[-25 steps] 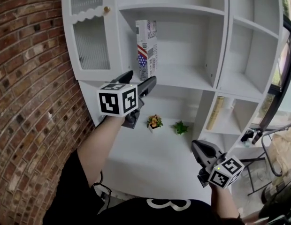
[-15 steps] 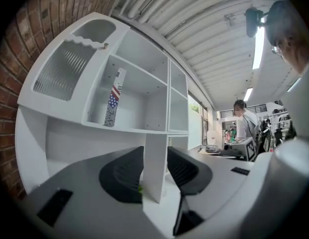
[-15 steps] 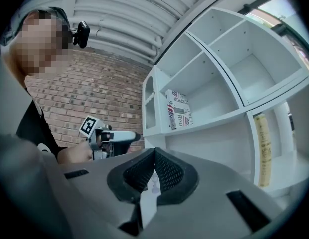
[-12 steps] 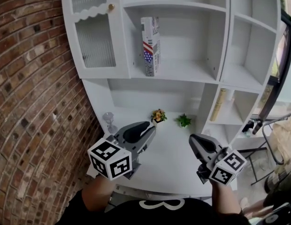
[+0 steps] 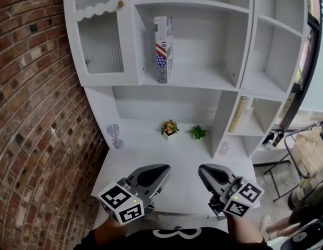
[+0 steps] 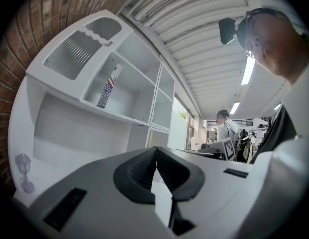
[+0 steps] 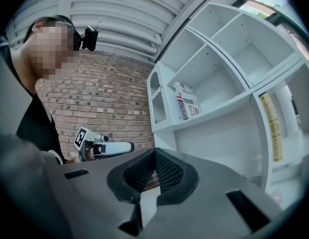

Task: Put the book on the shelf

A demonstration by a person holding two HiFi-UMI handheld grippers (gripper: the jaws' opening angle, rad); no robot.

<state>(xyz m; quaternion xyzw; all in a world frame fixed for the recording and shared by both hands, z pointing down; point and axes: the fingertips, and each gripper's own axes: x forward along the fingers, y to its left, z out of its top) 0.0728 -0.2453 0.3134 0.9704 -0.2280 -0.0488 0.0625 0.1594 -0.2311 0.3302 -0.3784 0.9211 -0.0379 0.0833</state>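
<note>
**While the book stands on the shelf, both grippers sit low and closed**

Where the white shelf (image 5: 203, 80) forms the floor of the middle open compartment, the book (image 5: 162, 48) stands upright at its left end, just beside the compartment's left wall. Its spine and flag-patterned cover face outward. Neither gripper touches it; both are well below it.

The left gripper (image 5: 160, 170) is held low over the near left part of the worktop (image 5: 182, 158). It points roughly level toward the shelf unit, with its marker cube (image 5: 121, 204) toward the person. Its jaws have just been closing and now meet at the tips with nothing between them, as the left gripper view shows. Only a little of the forearm behind it shows at the bottom of the head view.

The right gripper (image 5: 204, 171) is held at much the same height over the near right part of the worktop. It points the same way, tilted slightly up, and stands apart from the left one. Its jaws are pressed together and empty, which its own view makes plain.

At the back edge of the worktop stand two small potted plants (image 5: 169, 128), side by side near the middle. A brick wall (image 5: 31, 87) runs along the left of the shelf unit.
</note>
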